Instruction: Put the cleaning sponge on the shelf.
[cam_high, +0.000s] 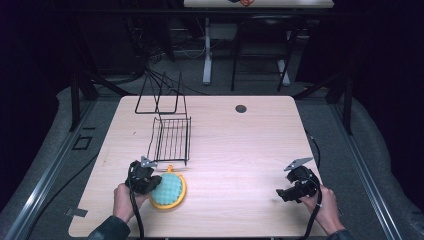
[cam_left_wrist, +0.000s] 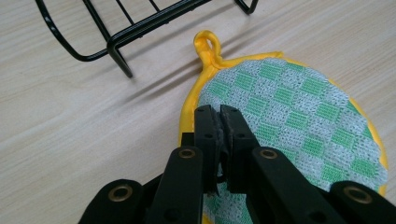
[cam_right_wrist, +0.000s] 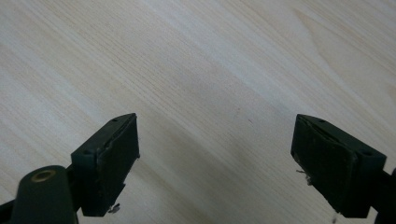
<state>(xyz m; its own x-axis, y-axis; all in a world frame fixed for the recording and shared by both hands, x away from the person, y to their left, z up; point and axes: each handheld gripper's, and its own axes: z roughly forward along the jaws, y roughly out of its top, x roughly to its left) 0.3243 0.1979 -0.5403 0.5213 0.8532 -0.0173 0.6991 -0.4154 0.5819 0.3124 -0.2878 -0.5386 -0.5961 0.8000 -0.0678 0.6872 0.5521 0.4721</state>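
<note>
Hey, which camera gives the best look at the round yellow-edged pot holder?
The left gripper view: the pot holder is close up there, showing its green checks, yellow rim and loop, with the left claw shut on its edge. The high view shows it small beside the wire rack. The right gripper view faces bare table.

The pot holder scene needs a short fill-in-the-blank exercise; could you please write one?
1. The left gripper is shut on the ____ edge of the pot holder.
2. The pot holder's loop points toward the black wire ____.
3. The right gripper has its jaws ____ over the table.

Missing words: yellow; rack; open
</note>
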